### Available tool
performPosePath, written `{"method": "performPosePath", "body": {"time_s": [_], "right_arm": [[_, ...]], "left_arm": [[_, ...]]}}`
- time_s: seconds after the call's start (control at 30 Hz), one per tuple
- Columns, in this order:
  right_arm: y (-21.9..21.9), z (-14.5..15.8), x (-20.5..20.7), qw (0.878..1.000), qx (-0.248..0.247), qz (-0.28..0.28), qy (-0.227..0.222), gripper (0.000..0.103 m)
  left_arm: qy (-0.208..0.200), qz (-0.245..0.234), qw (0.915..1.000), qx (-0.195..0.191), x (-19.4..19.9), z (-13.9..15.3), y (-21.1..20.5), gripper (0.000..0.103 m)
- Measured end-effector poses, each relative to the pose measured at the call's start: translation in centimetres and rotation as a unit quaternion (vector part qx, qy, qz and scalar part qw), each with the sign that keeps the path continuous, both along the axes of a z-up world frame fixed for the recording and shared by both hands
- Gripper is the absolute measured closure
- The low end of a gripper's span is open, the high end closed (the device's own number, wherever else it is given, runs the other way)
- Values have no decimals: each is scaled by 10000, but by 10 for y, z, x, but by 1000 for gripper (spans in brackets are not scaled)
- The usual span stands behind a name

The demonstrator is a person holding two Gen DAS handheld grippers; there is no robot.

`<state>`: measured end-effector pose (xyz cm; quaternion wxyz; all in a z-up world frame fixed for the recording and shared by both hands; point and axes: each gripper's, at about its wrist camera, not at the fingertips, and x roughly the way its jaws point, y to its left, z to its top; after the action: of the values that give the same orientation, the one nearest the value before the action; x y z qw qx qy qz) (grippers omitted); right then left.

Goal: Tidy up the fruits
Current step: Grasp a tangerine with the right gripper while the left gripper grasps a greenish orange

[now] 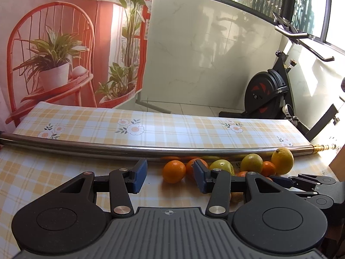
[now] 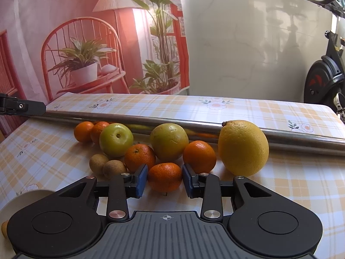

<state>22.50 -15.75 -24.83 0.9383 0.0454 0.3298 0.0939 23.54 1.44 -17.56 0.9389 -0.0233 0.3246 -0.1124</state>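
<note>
A cluster of fruit lies on the checked tablecloth [image 2: 301, 183] in front of a metal pole [image 2: 194, 127]. It holds a big yellow lemon [image 2: 243, 147], two green round fruits [image 2: 116, 139] [image 2: 169, 141], several tangerines and two small brown fruits [image 2: 98, 163]. My right gripper [image 2: 165, 181] is low over the cloth, its blue pads against both sides of the nearest tangerine [image 2: 165, 176]. My left gripper [image 1: 170, 178] stands open with nothing in it, just short of the leftmost tangerine [image 1: 174, 171]. The right gripper [image 1: 280, 180] shows at the right edge of the left wrist view.
A white bowl [image 2: 25, 196] sits at the near left, with a small brown fruit [image 2: 4, 228] beside it. A black clamp [image 2: 13, 105] holds the pole's left end. An exercise bike [image 1: 269, 92] stands beyond the table's far right corner. A printed backdrop [image 1: 54, 54] hangs behind.
</note>
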Motion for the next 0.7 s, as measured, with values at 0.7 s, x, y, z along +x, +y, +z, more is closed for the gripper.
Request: {"method": "performPosePath", "body": {"time_s": [0.7], "right_arm": [[-33, 1, -38, 9977, 223, -495, -394, 72]], "left_arm": [[107, -1076, 9941, -104, 16, -5, -45, 53]]}}
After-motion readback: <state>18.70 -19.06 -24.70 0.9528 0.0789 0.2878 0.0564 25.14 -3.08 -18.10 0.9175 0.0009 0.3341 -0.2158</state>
